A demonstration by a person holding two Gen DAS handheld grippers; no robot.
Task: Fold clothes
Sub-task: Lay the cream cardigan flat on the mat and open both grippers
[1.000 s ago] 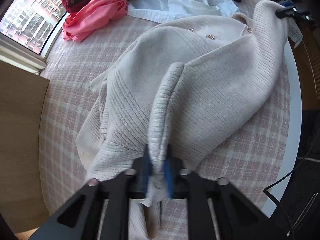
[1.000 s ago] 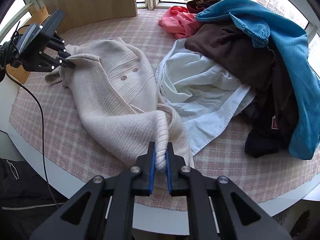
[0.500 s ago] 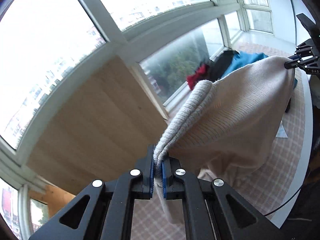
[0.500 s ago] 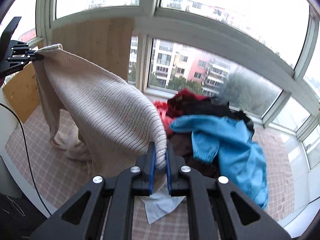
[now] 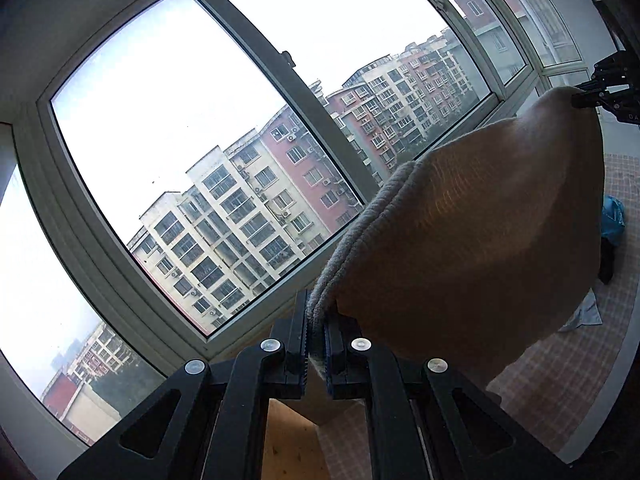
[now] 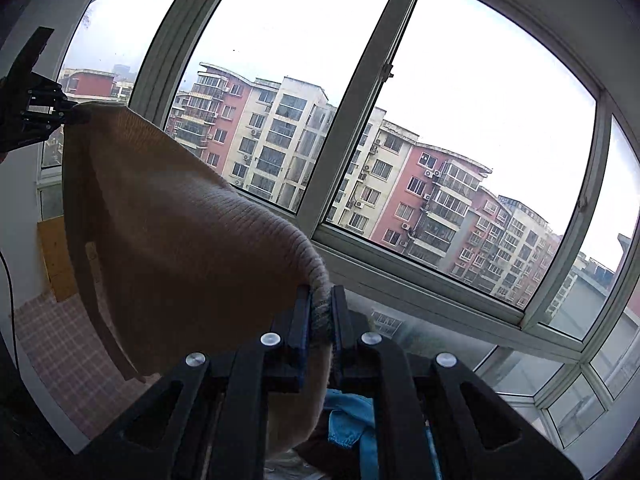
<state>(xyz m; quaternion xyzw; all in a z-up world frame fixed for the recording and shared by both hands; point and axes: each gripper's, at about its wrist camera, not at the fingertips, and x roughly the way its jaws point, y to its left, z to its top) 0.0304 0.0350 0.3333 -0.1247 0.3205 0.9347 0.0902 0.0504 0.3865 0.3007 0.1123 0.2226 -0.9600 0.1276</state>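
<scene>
A cream ribbed knit cardigan (image 5: pixel 472 240) hangs in the air, stretched between both grippers. My left gripper (image 5: pixel 316 328) is shut on one end of its edge. My right gripper (image 6: pixel 321 316) is shut on the other end of the cardigan (image 6: pixel 180 248). The right gripper also shows at the far right of the left wrist view (image 5: pixel 608 92), and the left gripper at the far left of the right wrist view (image 6: pixel 36 108). Both are raised high and point toward the windows. The cardigan's lower part hangs out of sight.
The table with a pink checked cloth (image 5: pixel 560 368) lies below, also in the right wrist view (image 6: pixel 60 360). A blue garment (image 6: pixel 352 420) lies under the right gripper. Large windows (image 5: pixel 200 140) fill the background. A wooden panel (image 6: pixel 56 256) stands at the left.
Both grippers have lifted the cardigan off the table and tilted further upward. The views now face the windows instead of the table and clothes pile.
</scene>
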